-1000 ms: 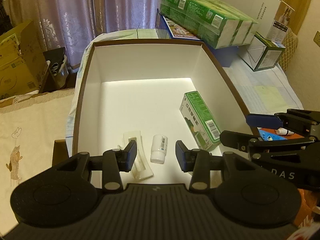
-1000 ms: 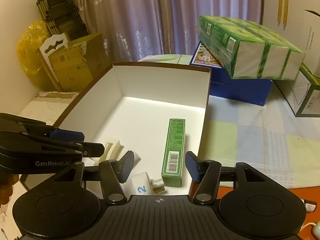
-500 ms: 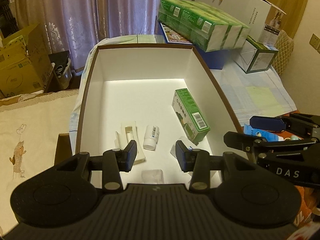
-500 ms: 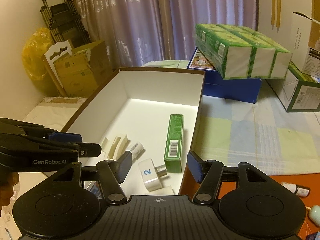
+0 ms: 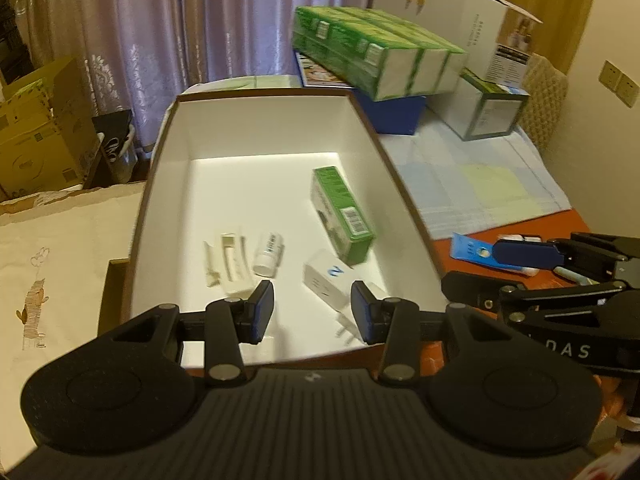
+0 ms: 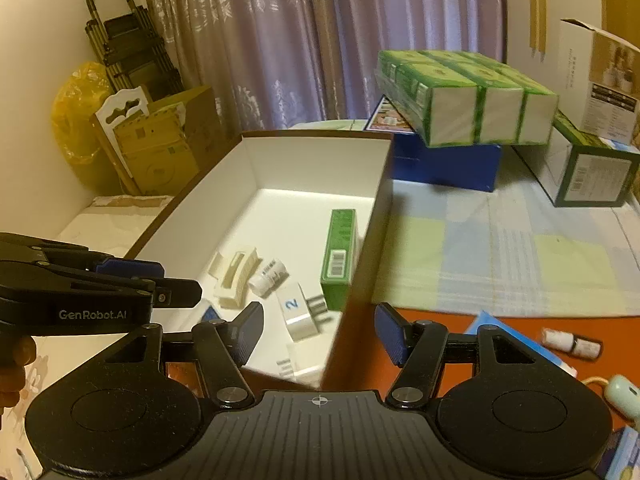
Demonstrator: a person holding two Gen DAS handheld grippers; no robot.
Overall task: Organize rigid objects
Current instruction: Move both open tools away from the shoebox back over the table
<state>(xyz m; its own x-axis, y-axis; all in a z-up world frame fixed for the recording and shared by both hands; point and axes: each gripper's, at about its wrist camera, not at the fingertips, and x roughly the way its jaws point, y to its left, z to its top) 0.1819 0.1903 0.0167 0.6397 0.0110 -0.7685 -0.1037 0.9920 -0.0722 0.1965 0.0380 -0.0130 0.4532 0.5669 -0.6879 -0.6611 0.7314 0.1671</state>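
Observation:
A brown box with a white inside [image 5: 256,128] [image 6: 316,160] holds a green carton [image 5: 342,212] [image 6: 339,256], a small white bottle [image 5: 270,252] [image 6: 269,276], a cream plastic piece [image 5: 228,260] [image 6: 236,276] and a white plug marked 2 [image 5: 328,276] [image 6: 298,312]. My left gripper [image 5: 312,312] is open and empty over the box's near end. My right gripper [image 6: 320,332] is open and empty above the box's near right wall. On the orange mat outside lie a blue tube [image 5: 472,250] [image 6: 516,344] and small vials [image 6: 570,342].
Green packs [image 5: 372,52] [image 6: 464,96] sit on a blue box [image 6: 444,164] behind the brown box. A dark green carton [image 6: 592,172] and a tall white carton [image 5: 500,40] stand at the right on the checked cloth [image 6: 520,248]. Cardboard boxes [image 5: 36,132] are on the left.
Both grippers have drawn back and up from the box, so more of its floor and the plug marked 2 show. The right gripper has shifted right, toward the orange mat. Both stay open.

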